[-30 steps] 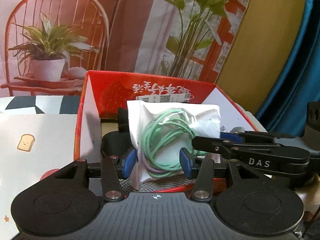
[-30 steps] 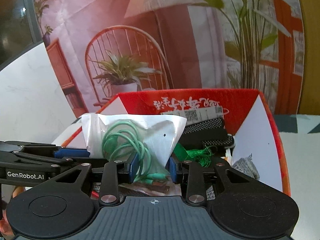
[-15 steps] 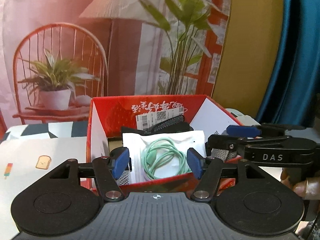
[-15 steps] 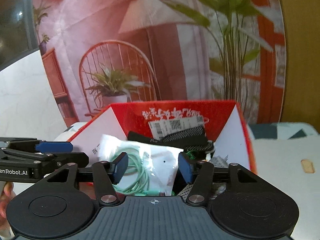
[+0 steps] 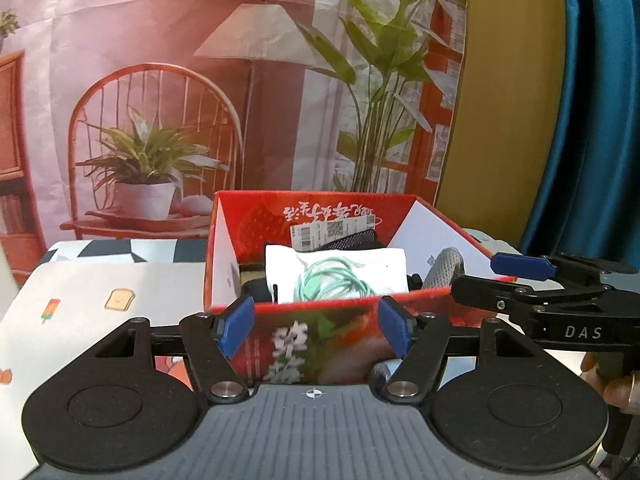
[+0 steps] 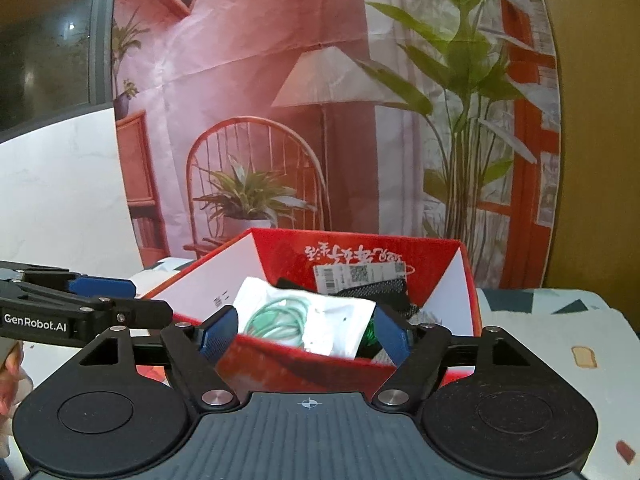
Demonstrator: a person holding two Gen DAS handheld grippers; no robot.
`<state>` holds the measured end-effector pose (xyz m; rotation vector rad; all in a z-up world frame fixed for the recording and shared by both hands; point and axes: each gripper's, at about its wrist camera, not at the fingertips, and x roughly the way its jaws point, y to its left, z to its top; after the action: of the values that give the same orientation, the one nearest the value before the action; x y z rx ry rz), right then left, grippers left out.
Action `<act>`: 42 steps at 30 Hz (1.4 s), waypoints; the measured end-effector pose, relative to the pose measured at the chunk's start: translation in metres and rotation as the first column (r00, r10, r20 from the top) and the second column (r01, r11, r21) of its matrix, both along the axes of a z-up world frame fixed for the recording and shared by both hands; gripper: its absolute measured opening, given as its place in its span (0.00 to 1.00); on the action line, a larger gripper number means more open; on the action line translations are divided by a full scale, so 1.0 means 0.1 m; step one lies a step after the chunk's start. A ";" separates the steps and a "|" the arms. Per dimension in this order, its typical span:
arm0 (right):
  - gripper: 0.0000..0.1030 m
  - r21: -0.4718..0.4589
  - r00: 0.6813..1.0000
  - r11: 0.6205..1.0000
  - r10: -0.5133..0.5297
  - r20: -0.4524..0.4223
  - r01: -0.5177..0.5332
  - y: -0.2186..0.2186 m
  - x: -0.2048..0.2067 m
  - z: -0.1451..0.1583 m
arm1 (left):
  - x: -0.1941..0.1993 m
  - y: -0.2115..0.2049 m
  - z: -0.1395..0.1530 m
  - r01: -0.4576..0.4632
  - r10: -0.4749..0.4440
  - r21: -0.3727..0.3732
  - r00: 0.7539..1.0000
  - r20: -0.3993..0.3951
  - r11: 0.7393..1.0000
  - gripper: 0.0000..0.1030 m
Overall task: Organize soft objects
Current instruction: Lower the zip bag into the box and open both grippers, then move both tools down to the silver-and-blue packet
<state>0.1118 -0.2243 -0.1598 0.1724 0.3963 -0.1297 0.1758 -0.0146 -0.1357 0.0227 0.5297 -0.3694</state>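
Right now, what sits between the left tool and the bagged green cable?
Only the near wall of the red box. In the left wrist view the left tool, jaws opening and empty, is outside it; the bagged green cable lies inside.

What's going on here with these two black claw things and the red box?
A person holds a claw in each hand and is tidying soft things into the red box. A white bag of green cable lies inside on darker items, touched by neither claw. The left claw and right claw sit in front of the box, jaws opening, nothing between them.
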 end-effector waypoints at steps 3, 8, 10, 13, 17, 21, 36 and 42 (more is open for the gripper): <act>0.70 0.006 1.000 1.000 -0.003 0.000 0.003 0.04 -0.10 -0.05 | -0.11 0.02 -0.04 -0.008 0.008 -0.001 1.000 0.002 1.000 0.69; 0.70 -0.009 1.000 1.000 -0.012 0.002 0.012 0.13 -0.28 -0.12 | -0.24 0.04 -0.13 -0.019 0.019 -0.007 1.000 -0.009 1.000 0.69; 0.70 -0.015 1.000 1.000 -0.013 -0.003 0.013 0.15 -0.34 -0.16 | -0.29 0.05 -0.19 -0.023 0.023 -0.012 1.000 -0.021 1.000 0.69; 0.70 -0.023 1.000 1.000 -0.021 -0.010 0.021 0.18 -0.45 -0.23 | -0.36 0.05 -0.28 -0.025 0.025 -0.004 0.999 -0.037 1.000 0.69; 0.70 -0.024 0.999 0.999 -0.036 -0.033 0.035 0.21 -0.59 -0.36 | -0.42 0.08 -0.39 -0.030 0.029 -0.013 0.997 -0.071 0.999 0.69; 0.70 -0.006 0.996 0.999 -0.048 -0.071 0.047 0.20 -0.65 -0.50 | -0.43 0.10 -0.49 -0.033 0.030 -0.028 0.994 -0.103 0.999 0.69; 0.74 0.011 0.981 0.988 -0.149 -0.126 0.152 0.04 -0.84 -0.70 | -0.45 -0.04 -0.73 0.019 -0.021 -0.012 0.986 -0.163 1.000 0.69; 0.74 0.008 0.970 0.990 -0.138 -0.202 0.143 0.03 -0.79 -0.87 | -0.47 -0.08 -0.80 0.036 -0.035 0.002 0.984 -0.177 0.999 0.69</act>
<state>0.0333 -0.2209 -0.2464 0.2108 0.5873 -0.2839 0.1287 -0.0227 -0.2157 0.0045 0.7065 -0.4068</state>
